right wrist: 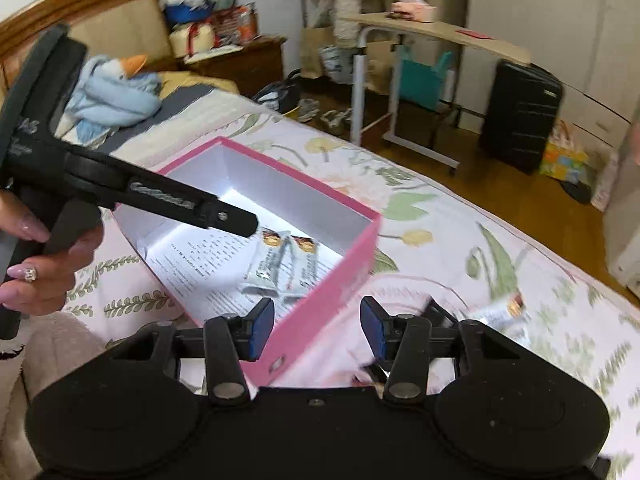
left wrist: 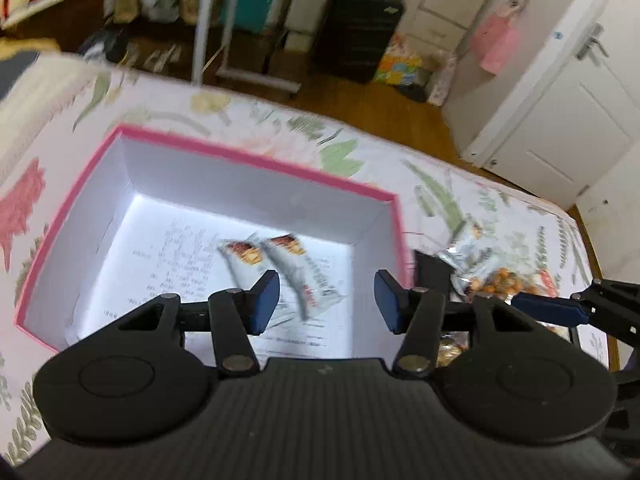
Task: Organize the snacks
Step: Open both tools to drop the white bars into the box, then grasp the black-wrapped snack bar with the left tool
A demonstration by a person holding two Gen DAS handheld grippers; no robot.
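A pink box [left wrist: 256, 158] with white inner walls sits open on the floral bed cover. Two silver snack packets [left wrist: 280, 264] lie side by side on a printed sheet inside it; they also show in the right wrist view [right wrist: 280, 264]. My left gripper [left wrist: 326, 300] is open and empty above the box's near right part. My right gripper [right wrist: 318, 330] is open and empty over the box's near corner [right wrist: 320, 320]. More silver packets [left wrist: 468, 260] and a bag of orange snacks [left wrist: 504, 282] lie right of the box. One loose packet [right wrist: 500, 312] lies on the cover.
The left gripper body [right wrist: 160, 196] and the hand holding it cross above the box. A black suitcase [right wrist: 520, 116], a white rolling table [right wrist: 432, 36] and a wooden floor lie beyond the bed. A blue plush toy [right wrist: 116, 92] rests near the headboard.
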